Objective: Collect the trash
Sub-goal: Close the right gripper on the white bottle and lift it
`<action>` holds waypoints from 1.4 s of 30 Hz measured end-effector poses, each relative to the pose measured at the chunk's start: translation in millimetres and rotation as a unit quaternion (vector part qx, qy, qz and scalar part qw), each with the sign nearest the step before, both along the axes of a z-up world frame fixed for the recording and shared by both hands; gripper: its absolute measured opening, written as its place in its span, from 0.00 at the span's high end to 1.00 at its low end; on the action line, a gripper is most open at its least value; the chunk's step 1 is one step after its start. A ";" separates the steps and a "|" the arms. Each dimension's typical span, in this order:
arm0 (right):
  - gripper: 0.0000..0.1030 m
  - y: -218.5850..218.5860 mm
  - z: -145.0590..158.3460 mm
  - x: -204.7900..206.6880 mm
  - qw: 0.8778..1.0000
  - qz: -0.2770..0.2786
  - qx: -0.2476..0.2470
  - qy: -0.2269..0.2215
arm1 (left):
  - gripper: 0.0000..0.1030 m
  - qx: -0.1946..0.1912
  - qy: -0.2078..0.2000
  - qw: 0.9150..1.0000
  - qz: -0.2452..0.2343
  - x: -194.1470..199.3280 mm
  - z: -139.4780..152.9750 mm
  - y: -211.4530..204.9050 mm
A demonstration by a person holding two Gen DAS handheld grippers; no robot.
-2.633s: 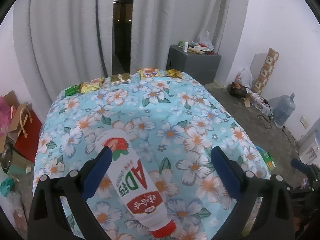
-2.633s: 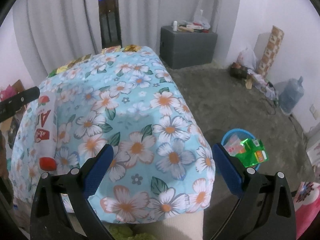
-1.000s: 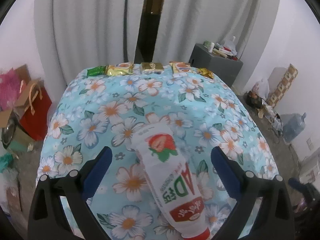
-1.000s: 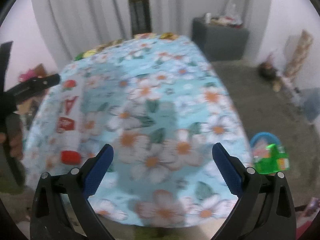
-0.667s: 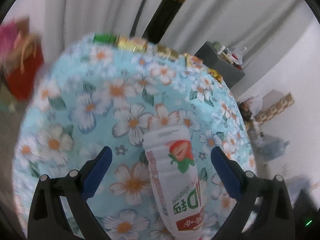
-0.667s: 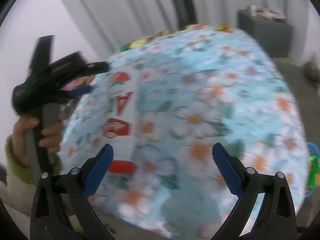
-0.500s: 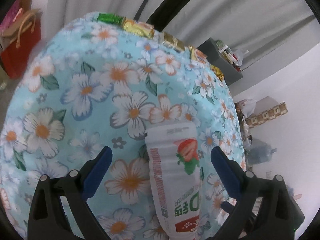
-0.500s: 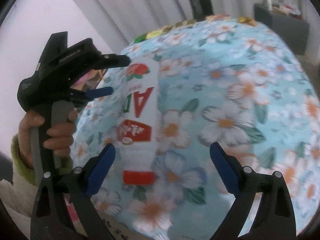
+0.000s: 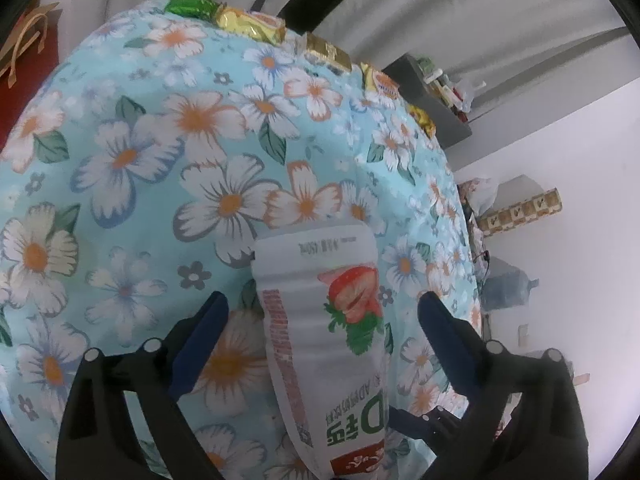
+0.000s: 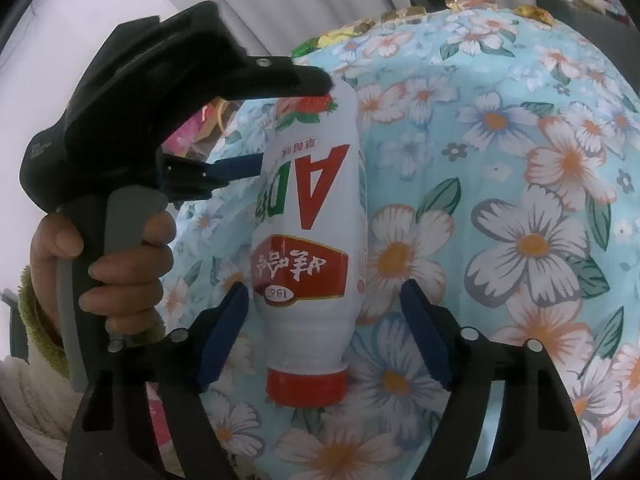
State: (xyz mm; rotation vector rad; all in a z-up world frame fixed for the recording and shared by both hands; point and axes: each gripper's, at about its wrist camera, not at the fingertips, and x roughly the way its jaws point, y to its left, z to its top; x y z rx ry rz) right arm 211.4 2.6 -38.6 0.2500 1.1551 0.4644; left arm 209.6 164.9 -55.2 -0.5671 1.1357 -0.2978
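A white AD milk bottle (image 9: pixel 328 332) with a strawberry label and a red cap lies on the floral tablecloth (image 9: pixel 132 168). In the right wrist view the bottle (image 10: pixel 310 216) points its cap toward me. My left gripper (image 9: pixel 322 312) is open, with the bottle's base end between its blue fingers. My right gripper (image 10: pixel 324 312) is open, its fingers either side of the bottle's neck end, not pressing it. The left gripper's body (image 10: pixel 160 92) and the hand holding it show at the left of the right wrist view.
Several snack wrappers (image 9: pixel 248 26) line the table's far edge. A grey cabinet (image 9: pixel 436 96) with clutter stands behind. A patterned cardboard box (image 9: pixel 520 212) and a water jug (image 9: pixel 508 284) are on the floor at the right. A red paper bag (image 9: pixel 24 48) stands at the left.
Both grippers have closed in on the bottle from opposite ends. The right gripper swung left from the table edge until its fingers straddle the capped end. Both stay open.
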 end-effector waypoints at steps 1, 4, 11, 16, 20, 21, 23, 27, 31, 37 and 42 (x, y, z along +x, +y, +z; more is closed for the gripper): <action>0.35 2.7 -1.2 0.0 1.000 0.003 0.002 0.001 | 0.12 0.002 0.003 1.000 -0.003 0.9 -1.9 -1.8; 0.39 7.5 -2.2 0.2 1.000 0.008 0.006 0.003 | 0.14 0.003 0.008 1.000 -0.011 3.5 -6.2 -5.9; 0.46 18.7 -1.2 -1.6 1.000 0.020 0.008 0.001 | 0.20 0.006 0.012 1.000 -0.023 10.2 -12.0 -13.2; 0.46 19.4 0.4 -7.3 1.000 0.018 0.015 0.003 | 0.24 0.020 0.012 0.999 -0.032 14.6 -16.1 -20.2; 0.46 8.5 1.9 -6.6 1.000 0.020 0.018 0.004 | 0.33 0.029 0.014 0.999 -0.035 14.9 -18.9 -22.1; 0.46 7.9 2.7 -7.6 1.000 0.021 0.019 0.006 | 0.35 0.028 0.015 0.999 -0.034 14.0 -19.2 -21.7; 0.46 2.3 2.3 -6.0 0.999 0.024 0.020 0.009 | 0.36 0.023 0.019 0.999 -0.033 11.6 -20.3 -21.8; 0.46 -0.3 5.8 -10.7 0.999 0.030 0.010 0.014 | 0.36 0.020 0.017 0.999 -0.040 2.9 -20.7 -26.4; 0.46 -2.8 4.5 -9.8 0.999 0.028 0.015 0.020 | 0.35 0.022 0.025 0.999 -0.038 4.4 -24.4 -28.0; 0.44 -6.3 7.9 -4.4 0.999 0.026 0.020 0.020 | 0.35 0.030 0.026 0.999 -0.037 8.0 -26.4 -29.8; 0.43 3.7 5.1 -5.0 0.999 0.030 0.014 0.019 | 0.35 0.034 0.022 0.999 -0.036 9.3 -27.1 -31.5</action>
